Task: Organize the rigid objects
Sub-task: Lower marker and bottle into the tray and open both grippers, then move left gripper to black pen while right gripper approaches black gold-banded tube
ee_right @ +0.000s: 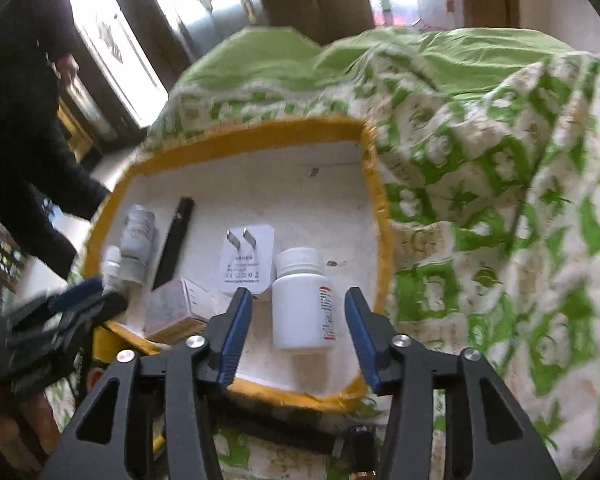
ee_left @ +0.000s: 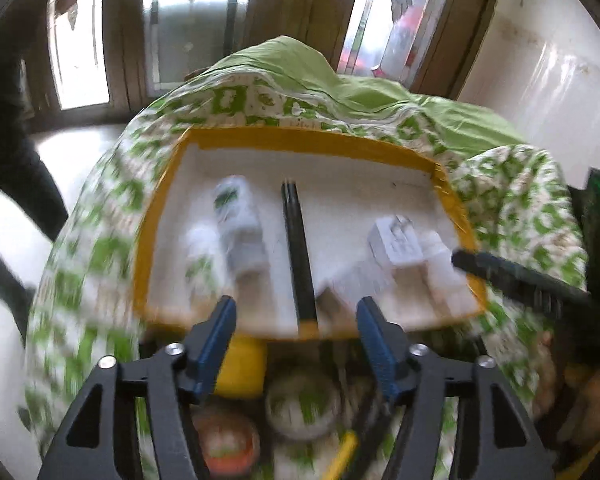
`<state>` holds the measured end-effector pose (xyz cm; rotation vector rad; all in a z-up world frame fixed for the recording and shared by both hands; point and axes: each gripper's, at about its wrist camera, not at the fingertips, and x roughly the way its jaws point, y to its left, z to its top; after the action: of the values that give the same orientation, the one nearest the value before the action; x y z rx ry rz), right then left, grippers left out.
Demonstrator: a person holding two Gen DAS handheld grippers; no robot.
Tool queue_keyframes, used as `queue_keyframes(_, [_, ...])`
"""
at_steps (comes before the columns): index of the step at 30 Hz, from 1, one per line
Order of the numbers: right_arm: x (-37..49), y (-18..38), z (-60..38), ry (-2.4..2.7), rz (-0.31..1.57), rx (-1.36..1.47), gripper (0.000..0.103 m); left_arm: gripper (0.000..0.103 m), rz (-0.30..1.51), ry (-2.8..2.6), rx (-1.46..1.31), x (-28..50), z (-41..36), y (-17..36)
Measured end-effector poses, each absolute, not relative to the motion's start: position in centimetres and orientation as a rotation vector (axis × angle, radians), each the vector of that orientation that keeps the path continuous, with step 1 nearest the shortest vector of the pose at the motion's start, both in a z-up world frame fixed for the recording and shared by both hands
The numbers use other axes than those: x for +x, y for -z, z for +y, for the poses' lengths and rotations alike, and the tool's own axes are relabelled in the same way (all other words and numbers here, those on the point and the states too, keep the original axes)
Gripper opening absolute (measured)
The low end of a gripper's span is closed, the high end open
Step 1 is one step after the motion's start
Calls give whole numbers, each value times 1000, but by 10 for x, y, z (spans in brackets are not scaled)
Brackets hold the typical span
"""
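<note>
White bottle stands free between the parted right gripper jaws, untouched.

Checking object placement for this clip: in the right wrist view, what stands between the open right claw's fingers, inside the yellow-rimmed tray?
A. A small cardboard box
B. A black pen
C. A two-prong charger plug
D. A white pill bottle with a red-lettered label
D: the white pill bottle stands upright on the tray between the right claw fingers, which are spread clear of its sides.
</note>
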<state>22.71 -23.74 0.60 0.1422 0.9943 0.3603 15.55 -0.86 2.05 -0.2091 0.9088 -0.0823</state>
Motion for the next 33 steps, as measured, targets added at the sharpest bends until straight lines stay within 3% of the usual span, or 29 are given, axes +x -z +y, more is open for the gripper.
queue_keyframes(6, [196,-11,-261,-365,1012,274,58,69,995,77,-368,83,-5,17])
queue_keyframes(15, [121,-1,-263,-456,1087,274,58,69,1008,136,-244,71,-47,14])
queue_keyframes(24, [120,5,-265,-418,1102,270,58,69,1038,128,-284,63,-41,23])
queue_keyframes(27, [122,7,-265,-417,1104,266,58,56,1054,157,-217,64,-56,24])
queue_keyframes(29, [123,8,-263,-417,1107,264,58,40,1070,185,-170,68,-67,25])
queue_keyframes(33, [124,8,-263,-418,1107,270,58,36,1069,207,-79,75,-84,25])
